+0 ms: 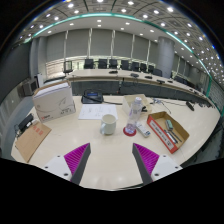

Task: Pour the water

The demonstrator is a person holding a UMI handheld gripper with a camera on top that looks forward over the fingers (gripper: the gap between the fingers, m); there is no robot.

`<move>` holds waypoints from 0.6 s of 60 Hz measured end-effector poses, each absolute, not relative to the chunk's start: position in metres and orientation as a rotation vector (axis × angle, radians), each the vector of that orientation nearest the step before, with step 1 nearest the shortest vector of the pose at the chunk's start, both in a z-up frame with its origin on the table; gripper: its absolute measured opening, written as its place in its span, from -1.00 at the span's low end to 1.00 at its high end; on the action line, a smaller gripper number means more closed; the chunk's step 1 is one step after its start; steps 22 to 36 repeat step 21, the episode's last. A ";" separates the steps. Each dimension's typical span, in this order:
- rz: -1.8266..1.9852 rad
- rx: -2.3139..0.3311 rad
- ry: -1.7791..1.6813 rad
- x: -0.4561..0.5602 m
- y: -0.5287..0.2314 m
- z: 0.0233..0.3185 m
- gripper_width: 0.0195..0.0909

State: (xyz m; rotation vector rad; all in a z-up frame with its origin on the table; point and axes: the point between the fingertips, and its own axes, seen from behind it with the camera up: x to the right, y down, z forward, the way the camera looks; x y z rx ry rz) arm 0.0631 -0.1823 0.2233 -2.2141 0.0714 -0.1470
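A long pale cream table stretched through a large conference room with black office chairs and rows of ceiling lights. The gripper hung with its magenta-padded fingers apart and empty, the white ceramic mug standing well beyond them, beside a clear plastic pitcher and an open cardboard box. No writing on the white box was legible.

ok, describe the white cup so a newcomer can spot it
On the long pale table, look just ahead of the open gripper, between its fingers. The white cup stands there upright, left of a small pink-red object; it is the only plain white cylinder nearby.
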 end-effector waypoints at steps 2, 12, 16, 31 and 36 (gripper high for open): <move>-0.146 -2.216 0.063 0.055 -0.195 0.226 0.87; -0.158 -2.206 0.024 0.034 -0.236 0.234 0.86; -0.147 -2.209 0.039 0.031 -0.246 0.234 0.86; -0.163 -2.196 0.053 0.034 -0.253 0.238 0.86; -0.163 -2.196 0.053 0.034 -0.253 0.238 0.86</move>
